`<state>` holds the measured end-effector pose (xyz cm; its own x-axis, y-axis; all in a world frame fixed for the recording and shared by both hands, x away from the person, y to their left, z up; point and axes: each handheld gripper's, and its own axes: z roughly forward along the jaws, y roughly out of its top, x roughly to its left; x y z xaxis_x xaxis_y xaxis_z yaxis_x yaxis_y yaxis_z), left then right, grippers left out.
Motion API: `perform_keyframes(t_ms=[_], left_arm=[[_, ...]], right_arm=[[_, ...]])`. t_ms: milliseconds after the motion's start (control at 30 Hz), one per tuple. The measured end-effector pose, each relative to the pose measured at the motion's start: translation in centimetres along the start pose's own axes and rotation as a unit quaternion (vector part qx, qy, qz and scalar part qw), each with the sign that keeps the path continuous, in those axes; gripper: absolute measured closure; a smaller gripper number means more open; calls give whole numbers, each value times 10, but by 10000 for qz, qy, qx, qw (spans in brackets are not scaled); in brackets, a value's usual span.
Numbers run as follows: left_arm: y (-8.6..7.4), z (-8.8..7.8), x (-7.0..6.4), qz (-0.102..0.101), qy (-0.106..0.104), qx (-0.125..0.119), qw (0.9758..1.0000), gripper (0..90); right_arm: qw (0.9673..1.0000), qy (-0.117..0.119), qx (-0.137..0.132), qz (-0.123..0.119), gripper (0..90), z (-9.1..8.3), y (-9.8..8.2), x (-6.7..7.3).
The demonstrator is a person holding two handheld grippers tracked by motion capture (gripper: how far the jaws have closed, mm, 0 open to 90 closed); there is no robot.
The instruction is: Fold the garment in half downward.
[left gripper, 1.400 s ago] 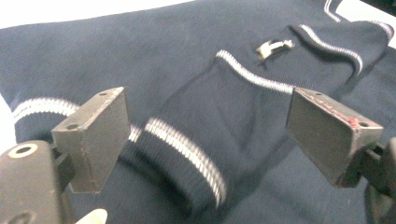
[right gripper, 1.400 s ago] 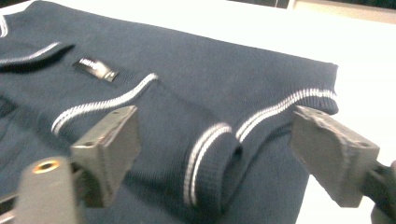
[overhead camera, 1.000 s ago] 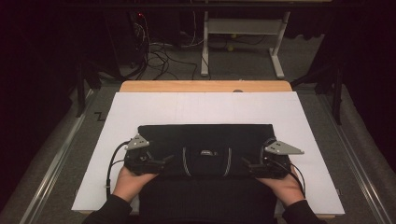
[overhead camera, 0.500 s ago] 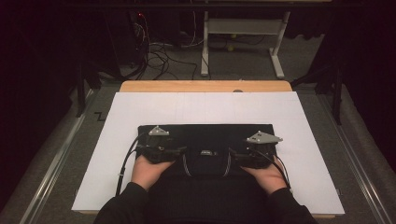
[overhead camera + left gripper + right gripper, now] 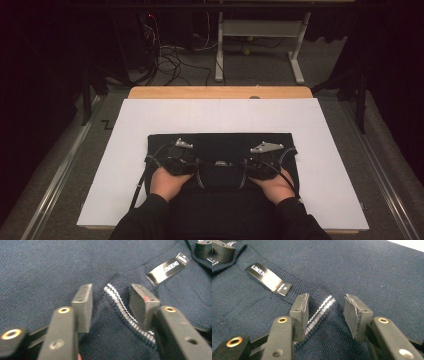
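Grippers set astride the sweater collar, ready to pinch

High view: navy sweater [image 5: 220,150] lies flat on the white board [image 5: 150,120], near its front edge and midway between the side edges, neckline toward the person. Left gripper [image 5: 192,162] and right gripper [image 5: 250,165] sit close together at the collar, one on each side of the neck label.

Left gripper view: jaws stand partly open, straddling a raised ridge of the striped collar rib [image 5: 120,305]; the fabric lies between them but is not yet squeezed. The black neck label [image 5: 167,268] lies just beyond.

Right gripper view: jaws likewise partly open over the collar rib [image 5: 322,306], the pads apart from the cloth, the label [image 5: 268,278] off to one side.

The step in hand looks like taking hold at the neckline for a fold. The next move calls for closing both pairs of jaws on the rib together, catching enough cloth to lift it evenly.

Compared with a second ago, both grippers have moved inward from the shoulders to the collar
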<state>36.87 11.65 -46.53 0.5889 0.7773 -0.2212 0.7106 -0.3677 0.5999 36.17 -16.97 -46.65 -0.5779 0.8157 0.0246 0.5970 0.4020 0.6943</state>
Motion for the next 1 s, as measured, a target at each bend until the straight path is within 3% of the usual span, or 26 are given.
perform_keyframes(t_ms=[100, 267, 467, 567, 700, 800, 1000], left_arm=[[-1, 0, 0, 56, -76, 7, 10000, 606], [-7, -8, -2, 62, -116, -239, 9996, 728], [-18, -25, -9, 171, -122, -857, 9961, 740], [-25, -29, -8, 149, -160, -1004, 9947, 740], [-30, -34, -12, 146, -229, -1121, 9933, 740], [-34, -39, -15, 256, -243, -1161, 9926, 739], [-48, -46, -18, 401, -294, -1139, 9922, 739]], right_arm=[[9999, 137, -7, 47, 682, 0, 0, -1], [9994, 22, -273, -222, 797, -9, -2, 4], [9961, -60, -805, -357, 808, -26, -14, 8], [9931, -59, -1067, -474, 808, -33, -21, 9], [9915, 20, -1224, -447, 809, -41, -25, 10], [9905, 49, -1291, -481, 809, -46, -28, 12], [9883, 108, -1363, -680, 809, -53, -35, 20]])
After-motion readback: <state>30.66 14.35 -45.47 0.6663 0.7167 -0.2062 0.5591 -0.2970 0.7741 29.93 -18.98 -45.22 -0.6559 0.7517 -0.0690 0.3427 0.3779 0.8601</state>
